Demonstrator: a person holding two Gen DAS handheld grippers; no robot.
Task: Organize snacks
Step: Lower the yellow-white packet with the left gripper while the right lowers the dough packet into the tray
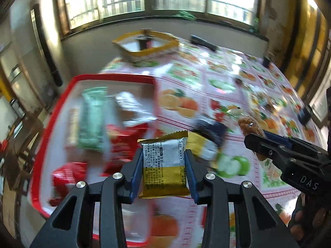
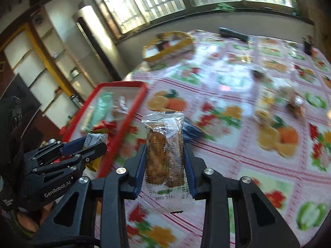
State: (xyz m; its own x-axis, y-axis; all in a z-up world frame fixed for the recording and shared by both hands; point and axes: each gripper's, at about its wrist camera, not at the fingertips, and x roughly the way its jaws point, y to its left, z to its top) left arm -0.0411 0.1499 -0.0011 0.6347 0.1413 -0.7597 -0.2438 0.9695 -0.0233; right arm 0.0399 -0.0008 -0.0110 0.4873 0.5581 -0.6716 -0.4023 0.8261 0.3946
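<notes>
At the far left we see the red-rimmed tray (image 1: 62, 124) on the desk (image 1: 217, 95), which wears a fruit-print cover. Inside it lie a green packet (image 1: 91, 122), a silvery wrapper (image 1: 132, 105) and several red packets (image 1: 122, 144), all blurred. Behind the tray, near the window, stands a yellow-rimmed basket (image 1: 144, 47).

Our left tool (image 1: 164, 161) holds a yellow-and-white snack packet (image 1: 164, 165) upright between its blue pads, pinched on both long edges, above the tray's right edge. Just beyond it on the desk lie another yellow packet (image 1: 202, 146) and a dark blue one (image 1: 211, 130).

Further right, our right tool (image 2: 165, 157) grips a clear-wrapped biscuit bar (image 2: 165, 150), also upright, its pads pressing on the two sides of the wrapper, above the bare cover right of the tray. More wrapped snacks (image 2: 269, 103) lie scattered on the right of the desk, too blurred to name.
</notes>
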